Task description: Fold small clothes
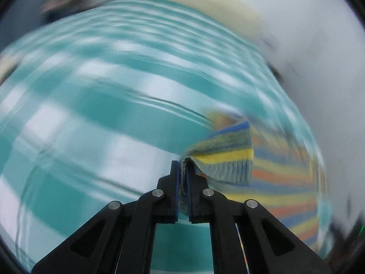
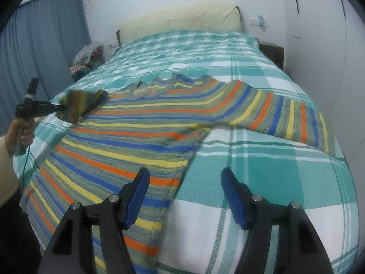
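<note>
Plaid-covered bed point(image 2: 262, 159), grey-blue curtains point(image 2: 45, 45)

Both claws: black linkage arms with silver pivot screws, blue ribbed pads on the fingers point(image 2: 235, 199). Left claw point(image 1: 184, 171) has a black pistol-style handle. Bare hand point(image 2: 21, 132) beneath it, cream fuzzy sleeve point(image 2: 4, 162), thin green cable point(image 2: 25, 159) alongside.

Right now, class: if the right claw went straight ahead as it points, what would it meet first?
Probably the checked bedspread, just right of the striped sweater edge; the open right claw straddles that edge, so depth is uncertain.
</note>
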{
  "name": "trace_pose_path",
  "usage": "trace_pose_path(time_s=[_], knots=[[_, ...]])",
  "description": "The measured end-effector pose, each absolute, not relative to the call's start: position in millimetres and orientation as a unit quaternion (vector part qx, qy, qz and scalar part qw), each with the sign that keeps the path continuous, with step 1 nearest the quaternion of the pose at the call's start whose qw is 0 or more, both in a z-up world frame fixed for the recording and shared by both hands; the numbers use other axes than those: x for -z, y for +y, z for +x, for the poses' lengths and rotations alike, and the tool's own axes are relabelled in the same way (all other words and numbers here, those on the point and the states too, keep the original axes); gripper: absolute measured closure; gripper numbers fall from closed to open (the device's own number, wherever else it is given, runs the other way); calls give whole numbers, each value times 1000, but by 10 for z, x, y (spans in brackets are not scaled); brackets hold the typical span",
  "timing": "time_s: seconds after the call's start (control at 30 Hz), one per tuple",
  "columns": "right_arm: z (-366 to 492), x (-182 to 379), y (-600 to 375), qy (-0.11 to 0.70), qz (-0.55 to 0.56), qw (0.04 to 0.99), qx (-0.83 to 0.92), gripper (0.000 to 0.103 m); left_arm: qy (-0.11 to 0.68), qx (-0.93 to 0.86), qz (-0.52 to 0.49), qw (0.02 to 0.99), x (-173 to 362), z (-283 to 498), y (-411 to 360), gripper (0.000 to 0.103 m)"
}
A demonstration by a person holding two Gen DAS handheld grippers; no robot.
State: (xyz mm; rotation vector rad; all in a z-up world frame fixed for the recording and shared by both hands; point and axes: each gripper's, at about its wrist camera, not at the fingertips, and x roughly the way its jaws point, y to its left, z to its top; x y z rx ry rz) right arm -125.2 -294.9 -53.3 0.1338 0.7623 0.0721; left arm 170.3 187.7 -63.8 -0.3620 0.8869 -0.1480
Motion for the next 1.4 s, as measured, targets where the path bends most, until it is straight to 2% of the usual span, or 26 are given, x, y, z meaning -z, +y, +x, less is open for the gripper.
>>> trace_pose_path(time_s=[0.13,0.4,0.47,0.5,0.53,0.6,0.7,0.77,0.8,1.0,1.13,1.23,1.33,1.4], knots=[[-1213,575,-2905,379,55,923,-37,39,427,-2,-281,859,903,1699,2599,100],[-1157,708,-2841,395,36,918,-20,39,414,40,-347,841,1230,1615,2810,98],[-1138,742,-2831,400,30,916,-15,39,413,50,-360,835,1261,1623,2834,90],[-1120,765,-2825,404,28,914,-13,39,417,58,-366,830,1273,1638,2856,83],[-1106,782,-2819,407,28,913,-13,39,423,68,-369,825,1284,1656,2843,61],[-1078,804,-2796,411,27,911,-14,39,424,74,-367,825,1293,1643,2806,43],[-1061,807,-2735,410,15,912,-19,39,427,80,-350,830,1268,1640,2706,45],[-1063,809,-2689,409,2,912,-21,39,458,69,-305,832,1316,1679,2611,99],[-1065,814,-2671,409,-3,912,-23,39,474,63,-289,829,1343,1703,2577,96],[-1097,800,-2678,405,-8,914,-23,39,475,27,-293,829,1068,1732,2824,98],[-1071,806,-2724,408,4,913,-24,39,514,-10,-319,796,1420,1723,3072,98],[-1063,808,-2735,409,6,912,-23,39,505,-3,-321,801,1411,1699,3045,96],[-1059,814,-2742,412,6,911,-24,39,504,13,-312,805,1367,1708,3036,84],[-1059,810,-2745,412,7,911,-24,39,494,26,-318,809,1281,1699,3072,63]])
